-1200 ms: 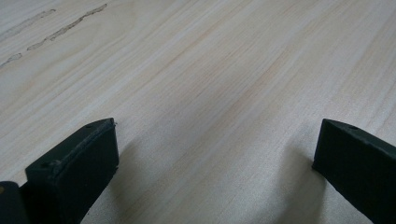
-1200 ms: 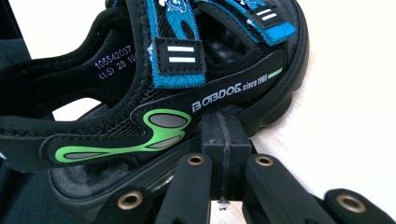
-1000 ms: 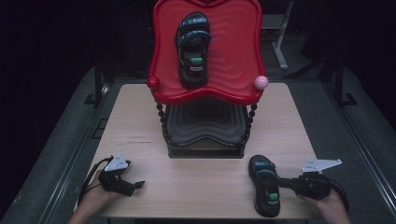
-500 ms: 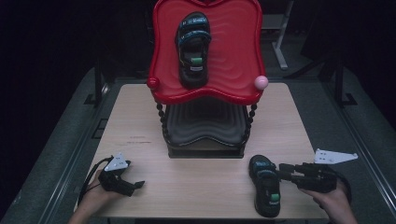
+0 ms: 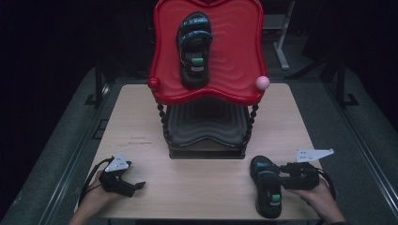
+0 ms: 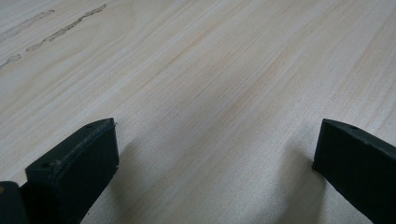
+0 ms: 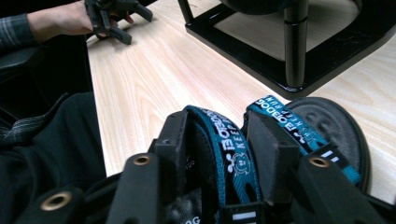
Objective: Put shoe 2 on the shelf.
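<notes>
A pale wooden tabletop (image 5: 141, 126) is standing in a dark room, with light falling mainly on its surface. Grey floor (image 5: 70, 140) is showing on both sides of it. Behind, a pale metal stand leg (image 5: 281, 47) is rising out of the near-black surroundings.

**Pale wood, glossy red, woven straps**

From my seat I saw the table (image 5: 141, 122) as pale wood, matt, with fine straight grain and a few scuffed streaks. The red tray (image 5: 234, 56) looked like glossy plastic, rippled, catching the light. The sandal (image 7: 322, 126) under my right gripper (image 7: 219, 144) had a matt rubbery sole, dimpled, and woven teal cloth straps with white print. Both grippers' jaws looked matt black plastic, slightly rough on the left gripper (image 6: 215, 158).
</notes>
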The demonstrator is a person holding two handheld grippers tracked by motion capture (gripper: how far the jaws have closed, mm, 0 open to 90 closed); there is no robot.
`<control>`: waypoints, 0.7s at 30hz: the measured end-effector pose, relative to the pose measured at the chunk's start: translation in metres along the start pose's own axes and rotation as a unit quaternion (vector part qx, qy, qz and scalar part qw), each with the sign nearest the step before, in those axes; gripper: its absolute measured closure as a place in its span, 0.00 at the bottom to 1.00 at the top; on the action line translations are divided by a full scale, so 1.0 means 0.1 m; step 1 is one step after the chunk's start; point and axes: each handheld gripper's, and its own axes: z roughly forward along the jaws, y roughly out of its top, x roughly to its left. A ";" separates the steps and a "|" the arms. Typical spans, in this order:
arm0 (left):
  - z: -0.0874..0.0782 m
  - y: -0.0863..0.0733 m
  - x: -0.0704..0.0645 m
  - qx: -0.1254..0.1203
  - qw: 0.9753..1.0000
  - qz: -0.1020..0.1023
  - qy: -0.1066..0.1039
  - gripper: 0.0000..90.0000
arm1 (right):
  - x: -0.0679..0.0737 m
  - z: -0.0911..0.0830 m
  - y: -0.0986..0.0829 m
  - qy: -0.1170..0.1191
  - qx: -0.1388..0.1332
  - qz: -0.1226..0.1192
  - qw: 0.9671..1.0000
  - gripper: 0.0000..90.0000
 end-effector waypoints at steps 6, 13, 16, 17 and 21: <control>0.00 0.00 0.00 0.000 1.000 0.000 0.000 0.00 | 0.00 -0.02 -0.01 0.002 -0.004 -0.006 1.000 0.69; 0.00 0.00 0.00 0.000 1.000 0.000 0.000 0.00 | 0.01 -0.03 0.00 0.000 0.003 -0.016 1.000 0.74; 0.00 0.00 0.00 0.000 1.000 0.000 0.000 0.00 | 0.01 -0.04 0.01 0.002 0.003 -0.017 1.000 0.74; 0.00 0.00 0.00 0.000 1.000 0.000 0.000 0.00 | 0.01 -0.04 0.01 0.005 0.002 -0.017 1.000 0.74; 0.00 0.00 0.00 0.000 1.000 0.000 0.000 0.00 | 0.05 -0.06 0.06 0.010 -0.004 -0.018 1.000 0.75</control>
